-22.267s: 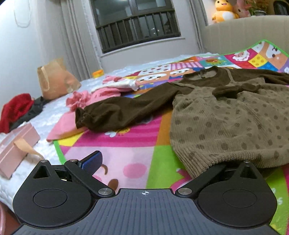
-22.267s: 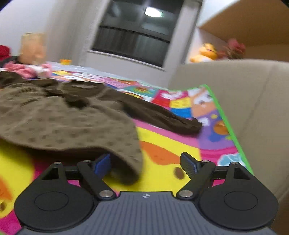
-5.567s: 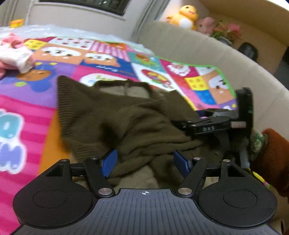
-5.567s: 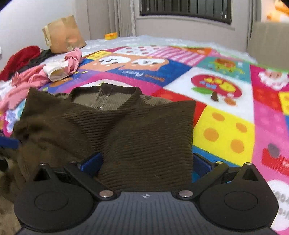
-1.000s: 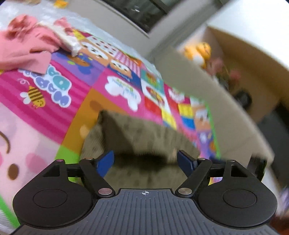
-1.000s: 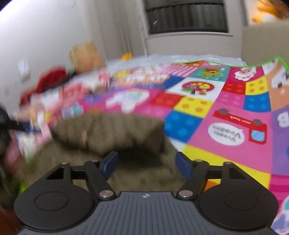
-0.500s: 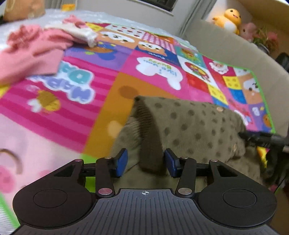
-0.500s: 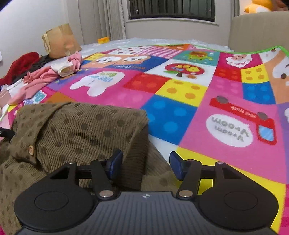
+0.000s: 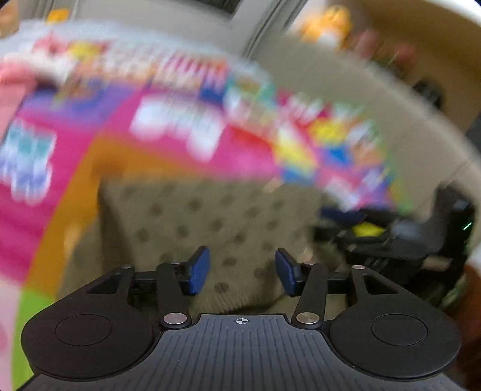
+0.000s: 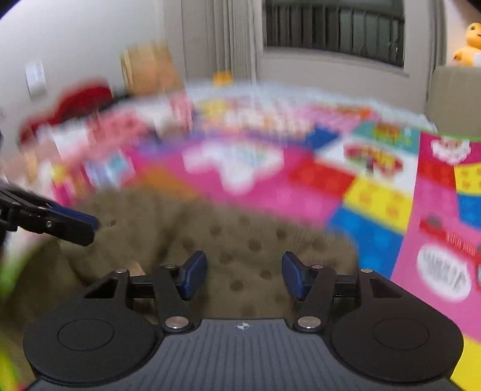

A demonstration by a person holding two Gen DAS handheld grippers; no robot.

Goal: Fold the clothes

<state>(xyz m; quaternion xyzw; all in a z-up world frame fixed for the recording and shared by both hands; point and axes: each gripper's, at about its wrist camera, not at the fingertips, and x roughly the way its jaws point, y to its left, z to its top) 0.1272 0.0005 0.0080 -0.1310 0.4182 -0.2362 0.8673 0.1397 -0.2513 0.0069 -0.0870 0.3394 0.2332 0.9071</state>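
Left tongs [image 9: 242,267] have their blue pads standing apart and closing, with the flat dotted face of the folded brown sweater [image 9: 216,210] showing in the gap; no pad is seen pressing on it. Half a second earlier those pads sat either side of a raised ridge of the knit, and that ridge is gone from between them. Right tongs [image 10: 244,275] also stand apart over the same sweater, with cloth showing between the pads and no grip visible; their gap is wider than half a second before, when the left pad lay against the folded edge.

The sweater fills the middle of both views, from the pads out towards 12 o'clock, lying as a compact bundle on the colourful play mat [image 10: 375,204]. In the right wrist view the other tool pokes in from 9 o'clock, its tip over the sweater's edge.

Both views are smeared with motion, unlike the sharp ones just before. Farther out in the right view, a red garment [image 10: 81,102] and a brown paper bag [image 10: 147,69] sit at 10 to 11 o'clock, a window [image 10: 330,27] at 12 and a yellow plush toy [image 10: 469,45] at 2
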